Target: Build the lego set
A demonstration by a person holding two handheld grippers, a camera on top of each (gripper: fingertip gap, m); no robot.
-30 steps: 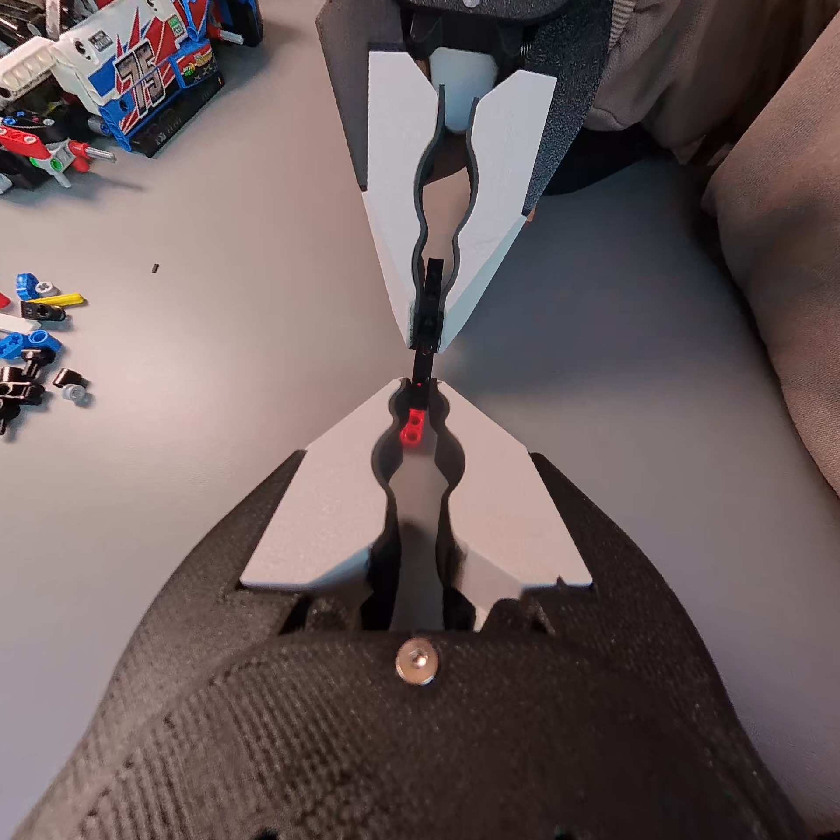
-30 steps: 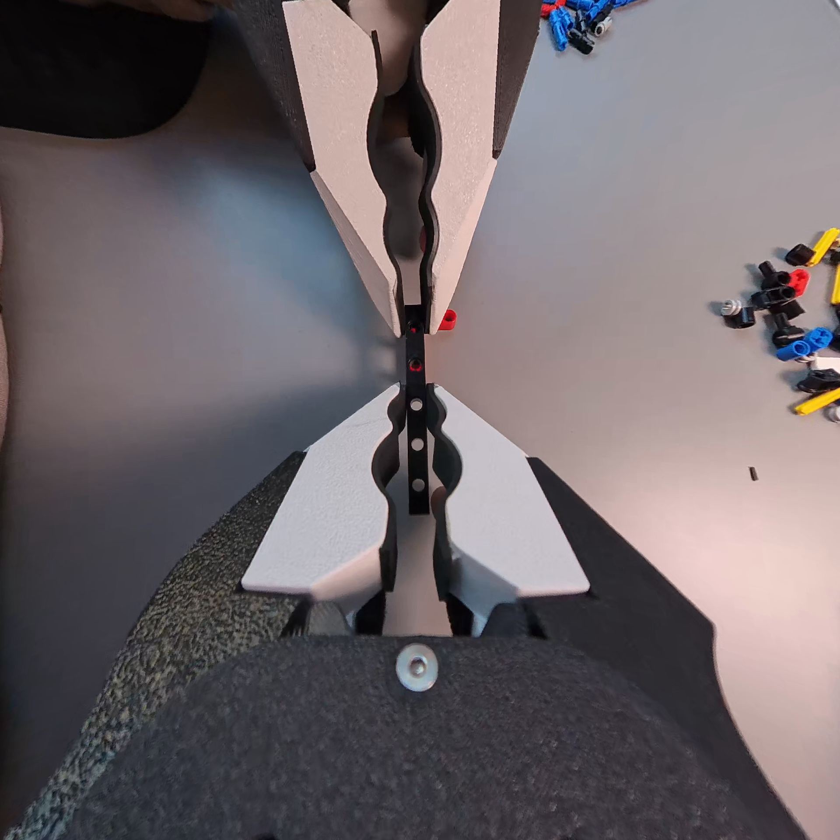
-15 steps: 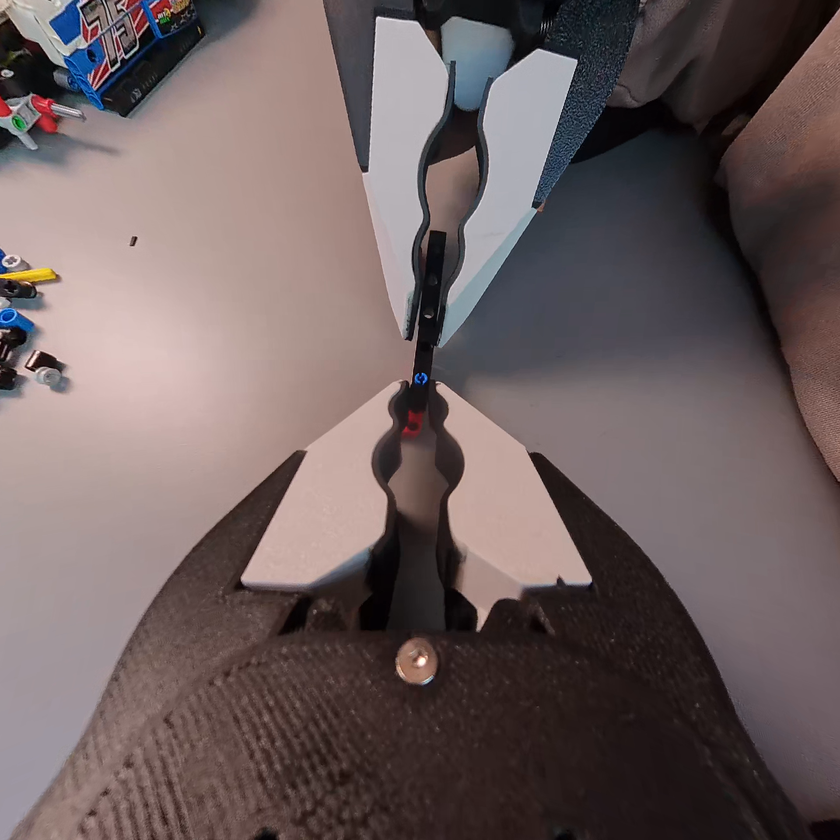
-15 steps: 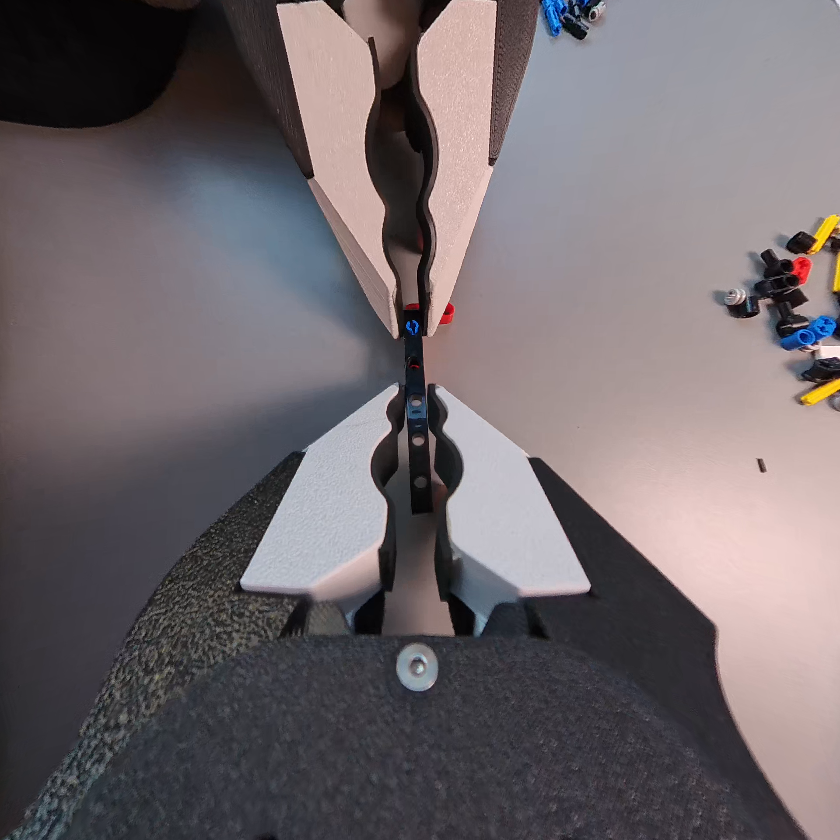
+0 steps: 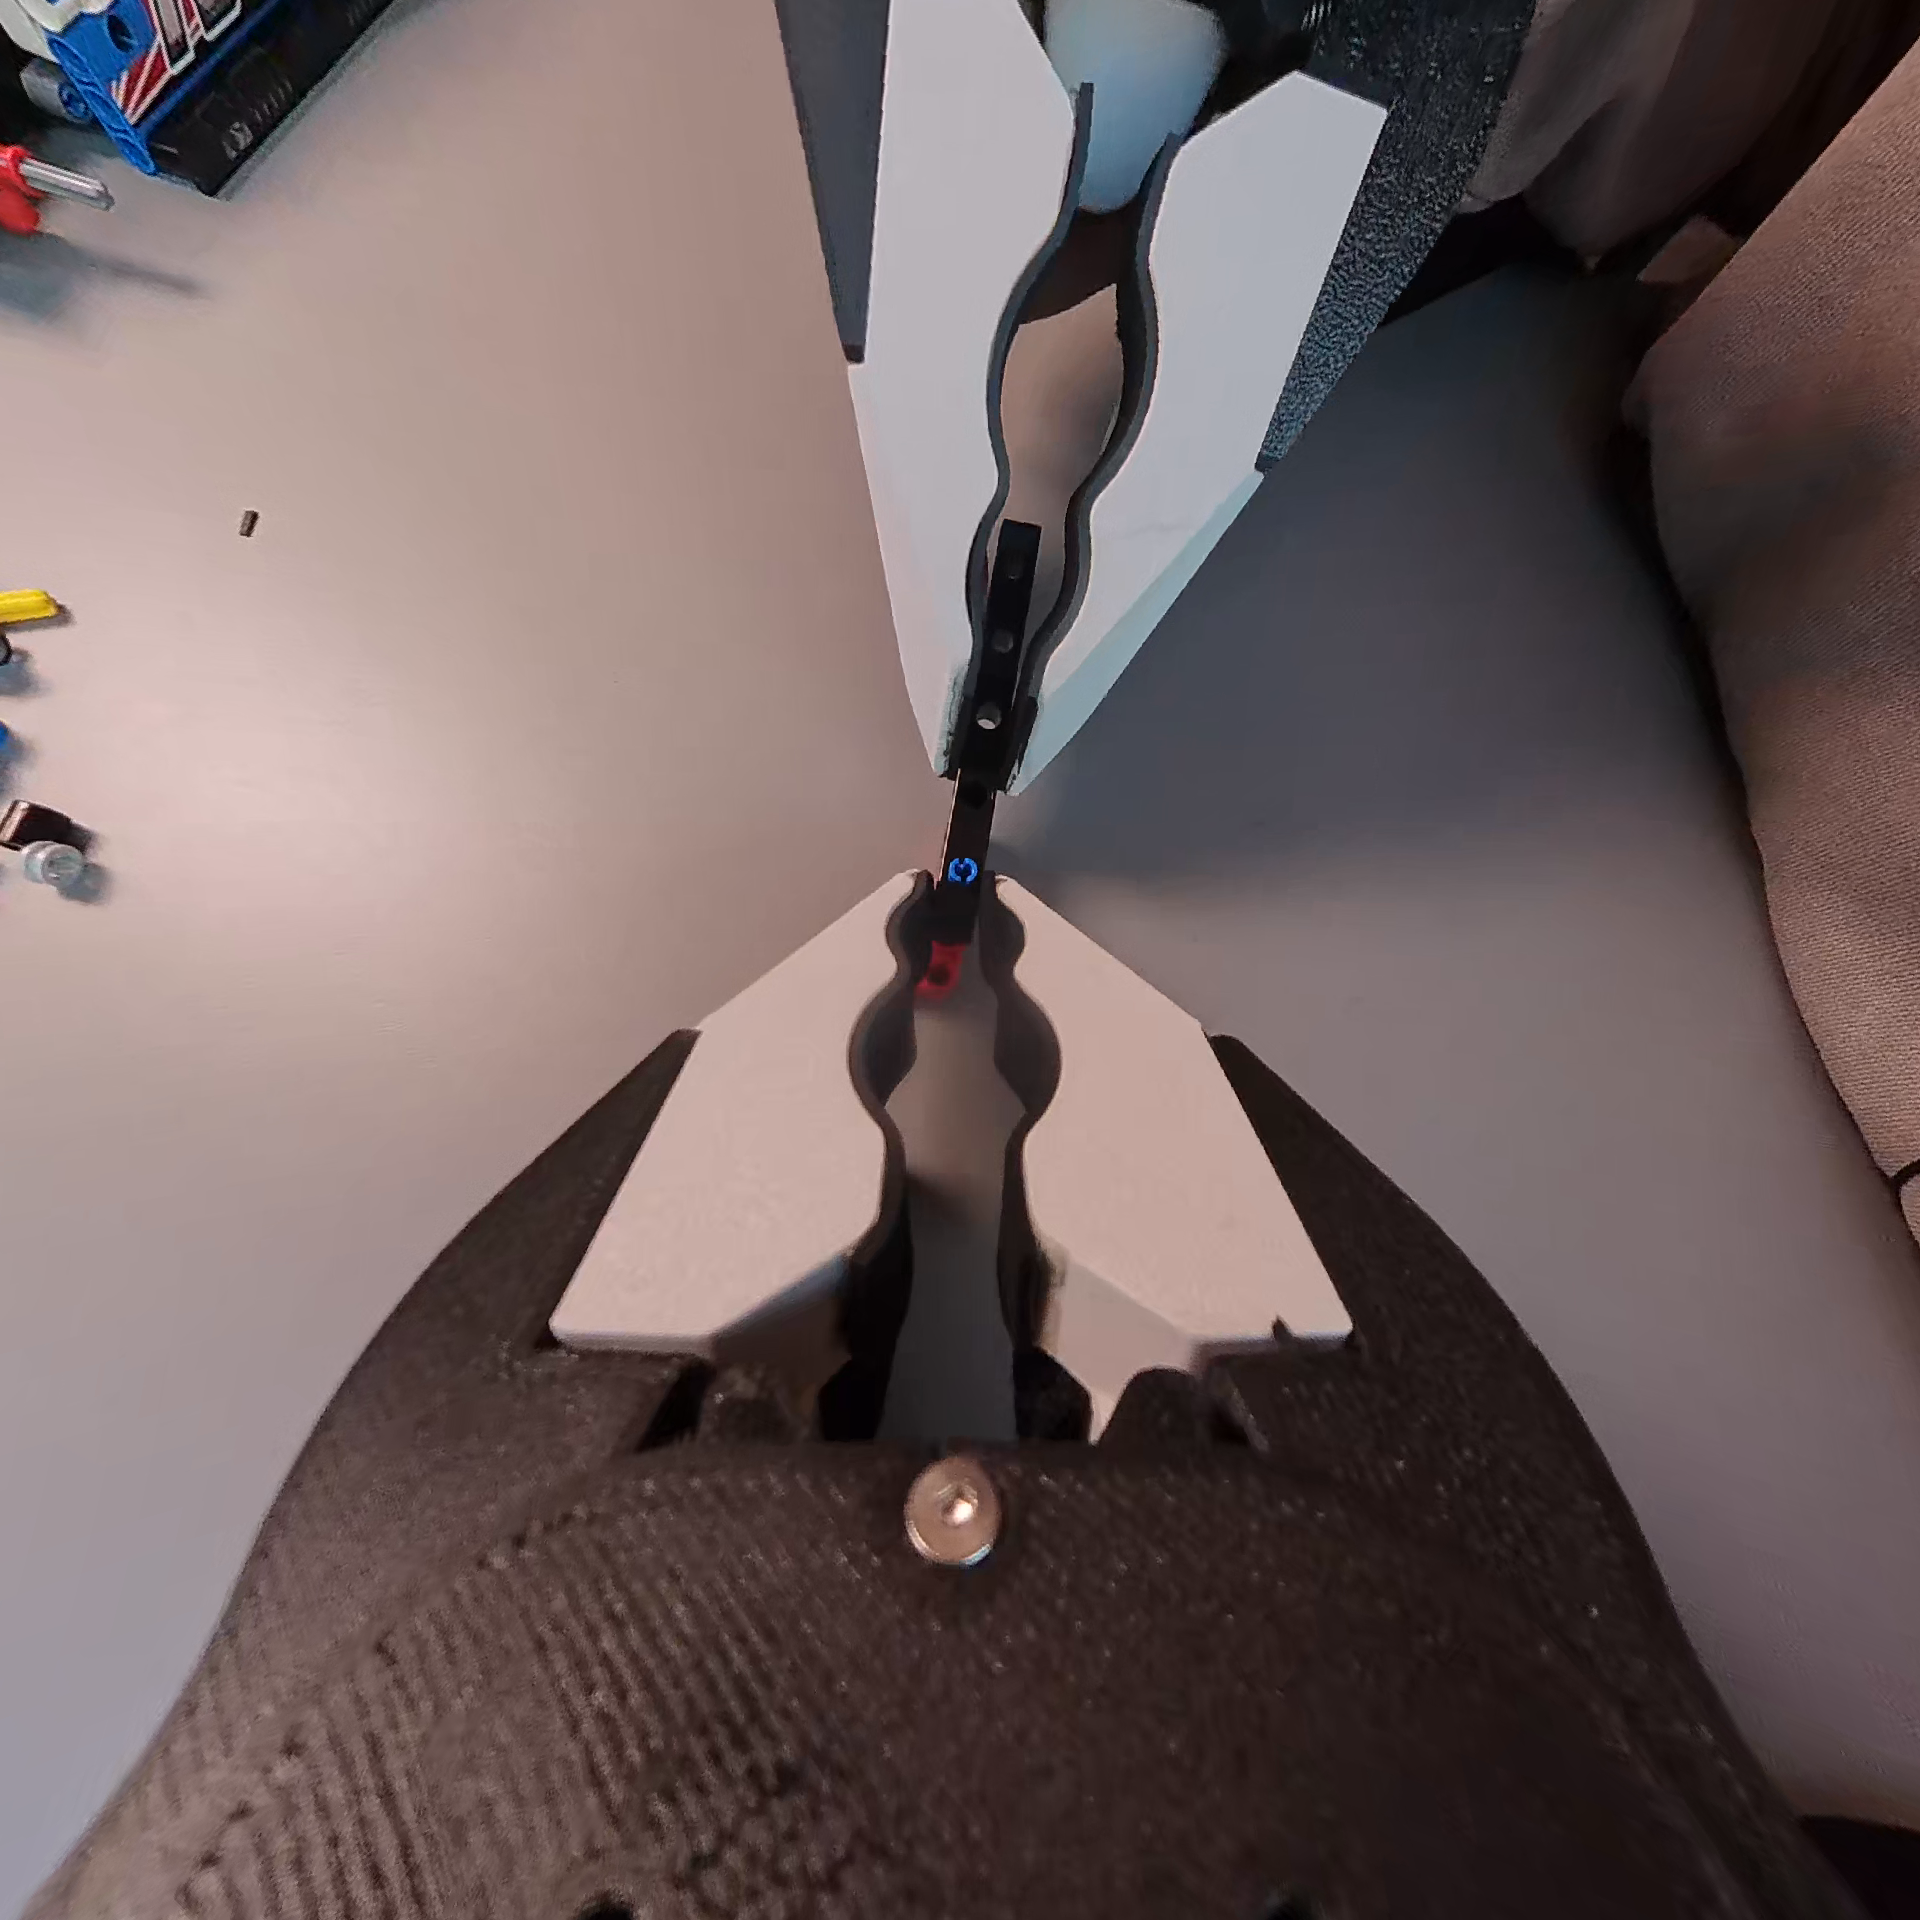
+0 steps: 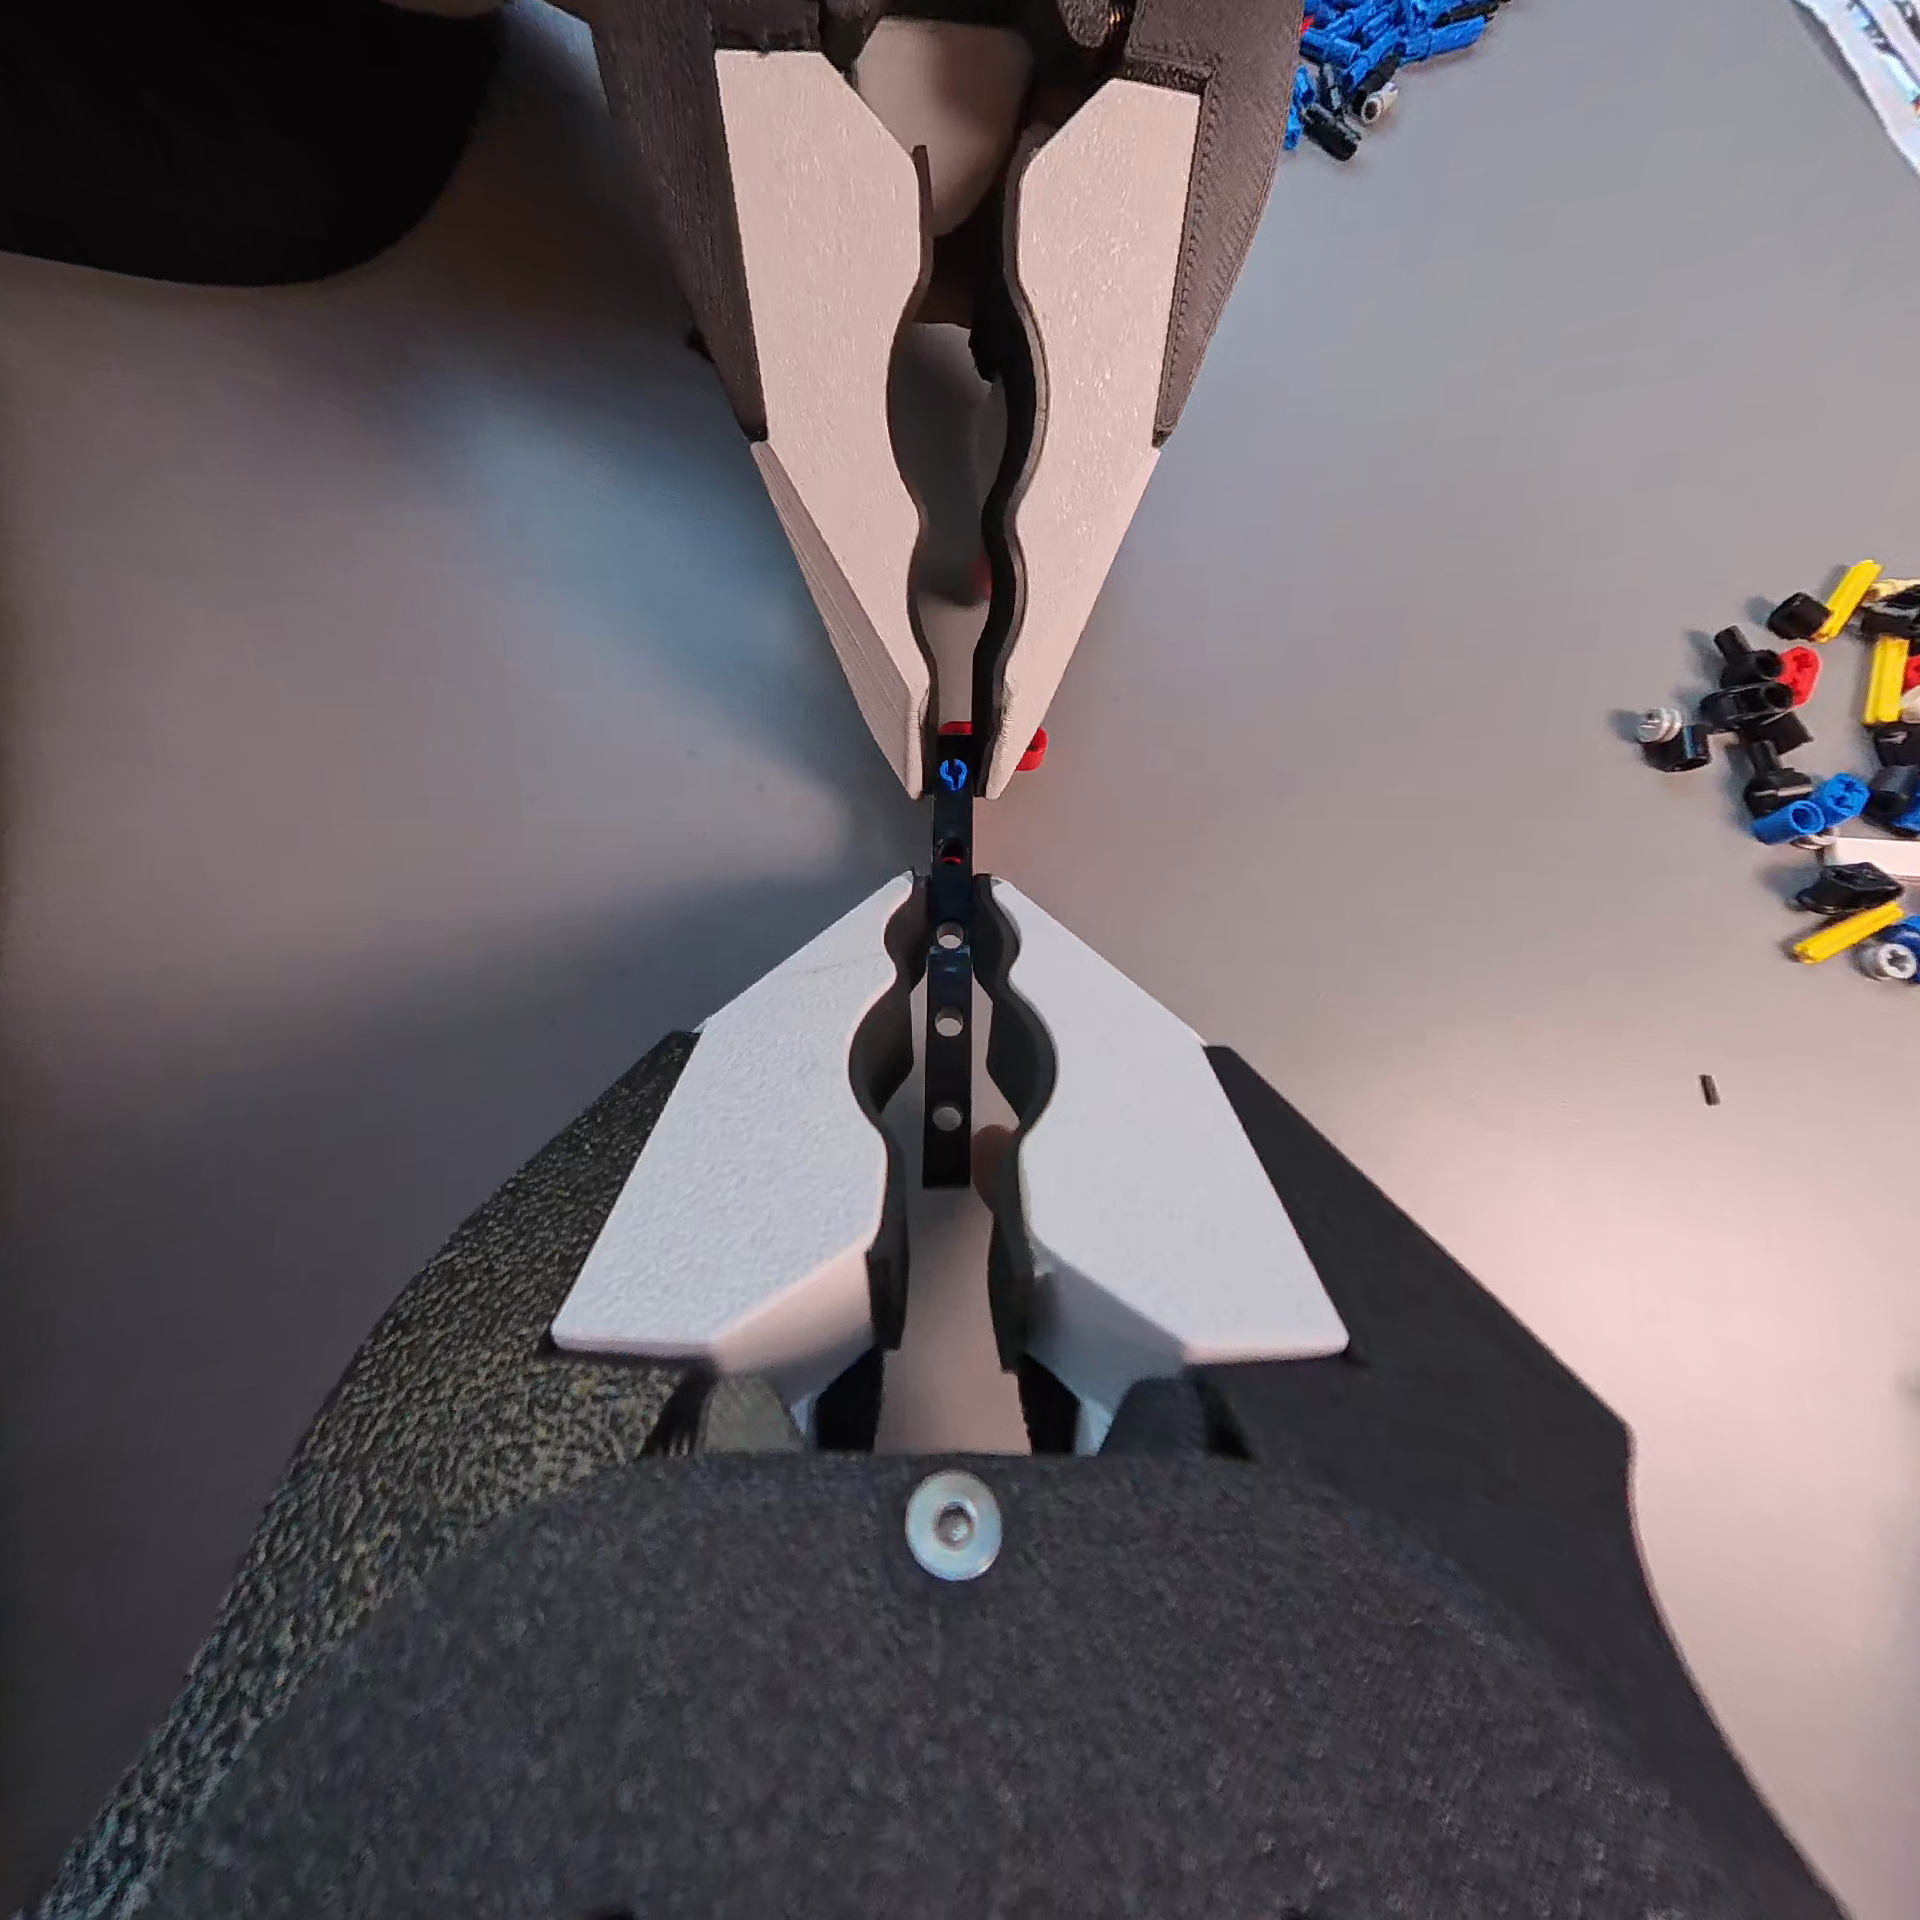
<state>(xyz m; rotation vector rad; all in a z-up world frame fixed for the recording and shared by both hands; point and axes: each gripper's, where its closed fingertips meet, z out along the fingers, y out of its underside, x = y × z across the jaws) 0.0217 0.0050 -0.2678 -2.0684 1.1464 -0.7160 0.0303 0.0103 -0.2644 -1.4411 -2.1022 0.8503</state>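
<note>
Blue pin (image 5: pixel 963 871) newly seated in black beam (image 6: pixel 948 1029), loose pieces (image 6: pixel 1813 758) right view only

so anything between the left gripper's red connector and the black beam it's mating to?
Nothing visible. The left gripper holds the red connector right at the end of the black beam, which the right gripper clamps. The gray table below them is bare.

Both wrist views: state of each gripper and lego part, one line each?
Left gripper: shut on the red connector end of the beam assembly.
Right gripper: shut on the black holed lego beam.
Black holed lego beam: held off the table, spanning both grippers.
Blue pin: seated in the beam's end hole.
Small red lego connector: attached at the beam's end.
Loose lego pieces: lying untouched on the grey table.
</note>
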